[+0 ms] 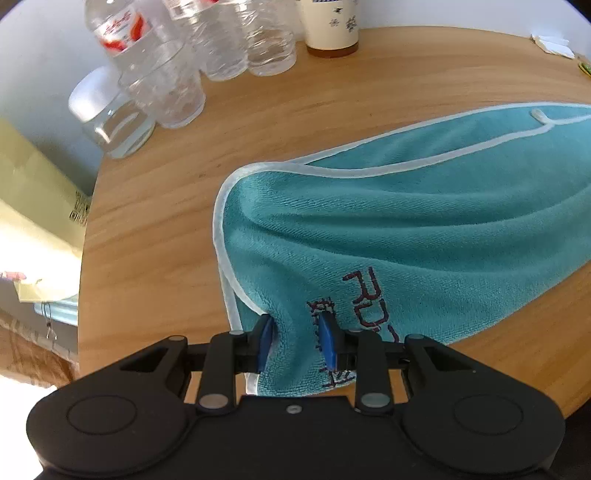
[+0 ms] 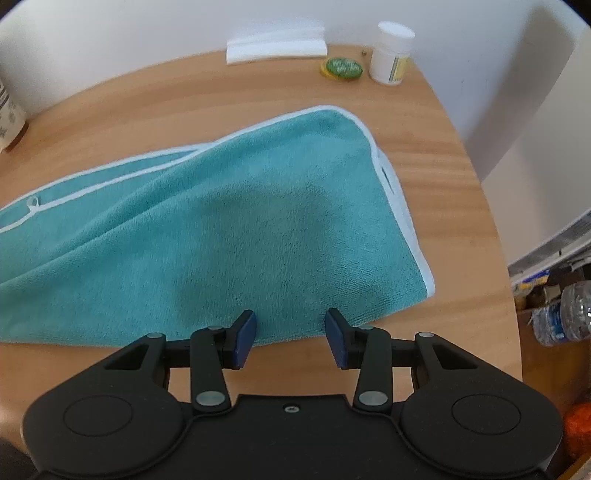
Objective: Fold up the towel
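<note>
1. The towel (image 1: 406, 229) lies on the round wooden table (image 1: 155, 229), already doubled once: a white-piped edge runs across its upper layer, and its near fold sits just inside the table's near rim.
2. Left gripper (image 1: 297, 341): the blue pads (image 1: 264, 341) stand a narrow gap apart with a bunched corner of the towel between them. The cloth rises from the table toward the pads, so the corner appears pinched, though contact on both pads is not fully visible.
3. Right gripper (image 2: 290, 341): jaws wide and holding nothing, poised over bare wood just short of the towel's near edge, toward its right-hand end.
4. Step in hand, as judged: securing the two near corners for the next fold. To do it well, the right gripper should slide under both layers at the near edge and close on both together, matching the left gripper's height, so the lifted edge stays straight.
5. Materials: the towel is teal plush microfibre, limp and drape-prone, with white binding, a small hanging loop (image 2: 32, 202) and dark red lettering (image 1: 369, 302) near the held corner.
6. Beyond the towel's far edge stand clear ribbed plastic bottles (image 1: 166, 70), a printed paper cup (image 1: 330, 26) and a white pill bottle (image 2: 391, 55).
</note>
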`<state>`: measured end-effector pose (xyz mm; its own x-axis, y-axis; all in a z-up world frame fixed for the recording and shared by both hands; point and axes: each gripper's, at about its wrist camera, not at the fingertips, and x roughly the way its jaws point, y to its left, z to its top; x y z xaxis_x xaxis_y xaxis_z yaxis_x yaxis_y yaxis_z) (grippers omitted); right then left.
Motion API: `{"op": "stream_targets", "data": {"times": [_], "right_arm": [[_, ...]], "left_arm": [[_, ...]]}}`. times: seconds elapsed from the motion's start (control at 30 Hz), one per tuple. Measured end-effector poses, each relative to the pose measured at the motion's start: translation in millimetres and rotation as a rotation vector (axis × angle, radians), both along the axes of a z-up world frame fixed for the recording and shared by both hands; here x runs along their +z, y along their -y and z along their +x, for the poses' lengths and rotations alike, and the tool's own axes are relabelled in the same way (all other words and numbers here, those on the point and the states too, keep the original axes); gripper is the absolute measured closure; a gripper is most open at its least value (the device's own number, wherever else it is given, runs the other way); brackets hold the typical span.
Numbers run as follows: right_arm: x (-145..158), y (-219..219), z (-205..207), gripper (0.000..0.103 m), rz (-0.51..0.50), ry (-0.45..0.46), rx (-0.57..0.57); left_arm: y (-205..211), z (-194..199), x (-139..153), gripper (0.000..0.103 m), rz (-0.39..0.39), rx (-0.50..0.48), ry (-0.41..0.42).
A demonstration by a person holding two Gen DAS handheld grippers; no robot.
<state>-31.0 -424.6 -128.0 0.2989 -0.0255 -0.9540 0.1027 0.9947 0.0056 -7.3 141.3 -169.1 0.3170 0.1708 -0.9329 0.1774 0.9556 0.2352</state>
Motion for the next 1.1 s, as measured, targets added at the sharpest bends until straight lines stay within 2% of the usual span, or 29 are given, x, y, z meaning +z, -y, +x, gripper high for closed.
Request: {"op": "stream_targets", "data": {"times": [0.17,0.23,0.3,0.33,0.4,0.43,0.5,0.6,0.63,0.67,0.77,0.87,0.93,0.97,1.1], "right_arm": [[3.0,-4.9,-5.8,0.058,-0.002,-0.029,0.039],[9.9,-0.5,-8.8,0.058,-0.001,-0.025,0.081],[20.2,7.4,-12.1,0.056,-0.026,0.026,0.103],[31.6,21.1,-14.0,0.056,-0.036,0.08,0.114],[38.0,35.2,-11.8,0.056,-0.031,0.09,0.099],[40.5,46.6,-10.1,0.056,-0.03,0.092,0.086],[41.7,61.4,-9.5,0.056,-0.021,0.097,0.076],[33.0,69.6,-8.1,0.056,-0.034,0.093,0.095],[29.7,70.4,-9.7,0.056,-0.023,0.101,0.096],[26.8,70.5,-11.4,0.056,0.005,0.108,0.097],[17.6,67.6,-8.4,0.058,0.026,0.101,0.121],[10.3,66.8,-4.6,0.081,0.054,0.077,0.138],[10.4,69.6,-5.0,0.084,0.081,0.072,0.13],[10.9,72.1,-5.9,0.093,0.091,0.073,0.123],[11.1,82.6,-13.0,0.097,0.137,0.067,0.091]], "left_arm": [[0.0,1.7,2.2,0.074,0.028,0.025,-0.022],[-0.8,2.4,8.1,0.071,0.043,0.042,-0.005],[-2.3,1.2,16.0,0.071,0.054,0.049,0.026],[-2.8,2.1,23.2,0.071,0.061,0.067,0.035],[-2.2,3.8,31.1,0.068,0.049,0.08,0.047],[2.2,8.0,39.4,0.062,0.037,0.085,0.066],[14.1,17.0,53.0,0.06,0.016,0.085,0.097],[36.5,33.3,62.4,0.057,-0.019,0.067,0.133],[43.1,37.2,64.4,0.053,-0.036,0.06,0.141],[68.3,47.5,69.0,0.049,-0.096,0.025,0.159],[117.4,60.7,65.3,0.044,-0.146,-0.058,0.166],[165.8,66.2,50.6,0.044,-0.184,-0.167,0.15],[191.8,68.3,36.9,0.043,-0.178,-0.245,0.137],[203.1,69.5,29.3,0.041,-0.171,-0.28,0.127],[229.8,73.4,4.2,0.041,-0.118,-0.363,0.097]]}}
